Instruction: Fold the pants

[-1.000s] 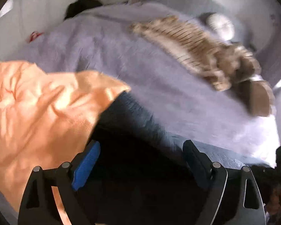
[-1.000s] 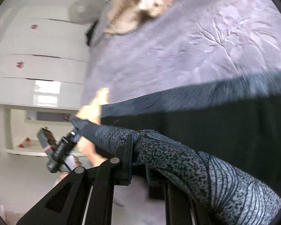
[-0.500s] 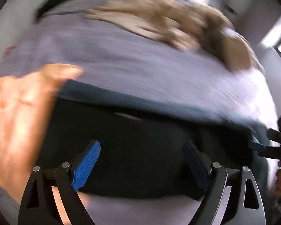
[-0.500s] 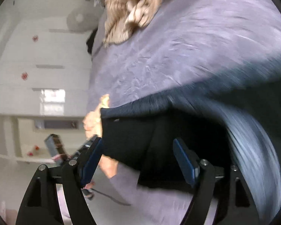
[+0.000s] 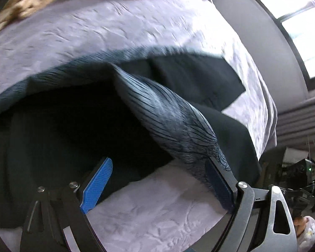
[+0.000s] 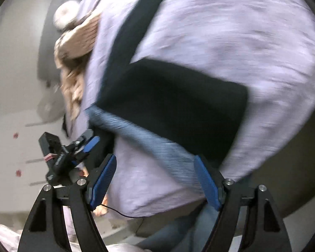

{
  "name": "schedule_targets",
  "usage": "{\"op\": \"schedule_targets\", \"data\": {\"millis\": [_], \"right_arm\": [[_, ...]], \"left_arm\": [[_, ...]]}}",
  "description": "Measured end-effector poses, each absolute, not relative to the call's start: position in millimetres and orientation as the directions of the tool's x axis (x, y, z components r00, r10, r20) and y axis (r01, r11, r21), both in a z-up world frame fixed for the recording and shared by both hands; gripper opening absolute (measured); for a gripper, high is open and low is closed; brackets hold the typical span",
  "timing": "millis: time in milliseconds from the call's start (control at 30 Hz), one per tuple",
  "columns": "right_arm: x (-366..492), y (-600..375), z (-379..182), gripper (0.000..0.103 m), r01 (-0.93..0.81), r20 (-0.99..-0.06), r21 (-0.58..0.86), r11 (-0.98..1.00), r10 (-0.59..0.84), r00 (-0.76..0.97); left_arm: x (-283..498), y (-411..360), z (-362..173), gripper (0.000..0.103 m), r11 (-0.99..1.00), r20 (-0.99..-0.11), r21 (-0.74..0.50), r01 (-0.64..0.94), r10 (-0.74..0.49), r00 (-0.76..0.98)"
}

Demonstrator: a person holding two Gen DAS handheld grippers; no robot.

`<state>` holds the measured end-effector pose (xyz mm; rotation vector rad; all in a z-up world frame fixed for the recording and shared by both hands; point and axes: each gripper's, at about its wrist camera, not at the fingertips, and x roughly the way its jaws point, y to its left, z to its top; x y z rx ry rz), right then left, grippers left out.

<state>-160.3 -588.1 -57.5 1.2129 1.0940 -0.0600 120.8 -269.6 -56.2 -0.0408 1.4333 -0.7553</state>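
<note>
Pants (image 6: pixel 174 105) lay spread on the purple bedspread (image 6: pixel 231 31), soft, light, sure to sag. Left gripper (image 5: pixel 159 185) stood wide, empty; right gripper (image 6: pixel 155 181) had just opened, pads clear. Waistband (image 5: pixel 170 121) looked the best hold.

Daylight from window (image 5: pixel 300 27), glare on bedspread (image 5: pixel 94 27), motion blur, fisheye-curved edges

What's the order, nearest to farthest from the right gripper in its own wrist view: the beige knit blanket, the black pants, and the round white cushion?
From the right gripper:
1. Black pants, spread on the lilac bedspread just ahead of the fingers.
2. Beige knit blanket, farther up the bed's left edge.
3. Round white cushion, beyond the blanket, upper left.
</note>
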Motion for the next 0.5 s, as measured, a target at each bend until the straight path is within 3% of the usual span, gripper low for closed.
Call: {"op": "schedule_targets", "data": {"millis": [100,200,233,267,300,500], "right_arm": [[-172.8,-586.9,-81.6,0.076,0.589,-0.682,0.722,0.363,0.516,0.519],[-178.2,-584.6,-107.0,0.064,0.586,-0.643,0.745,0.318,0.578,0.503],[-172.9,-578.2,-118.6,0.053,0.589,-0.628,0.75,0.299,0.602,0.493],[-171.7,-574.3,-128.1,0.031,0.599,-0.612,0.753,0.27,0.621,0.49],[-173.8,-574.2,-131.1,0.021,0.596,-0.58,0.77,0.226,0.638,0.507],[-146.7,-614.2,-51.9,0.019,0.398,-0.4,0.906,0.145,0.602,0.691]], "left_arm": [[110.5,-280.2,-62.4,0.09,0.758,-0.876,-0.454,0.469,-0.477,-0.078],[106.2,-289.5,-69.0,0.09,0.74,-0.878,-0.449,0.501,-0.47,-0.091],[106.4,-294.1,-71.1,0.09,0.739,-0.881,-0.444,0.506,-0.463,-0.097],[107.8,-297.2,-71.9,0.09,0.742,-0.882,-0.444,0.503,-0.459,-0.101],[111.0,-300.4,-72.2,0.09,0.744,-0.882,-0.447,0.498,-0.461,-0.102],[149.4,-314.9,-28.8,0.09,0.738,-0.84,-0.481,0.473,-0.542,-0.009]]}}
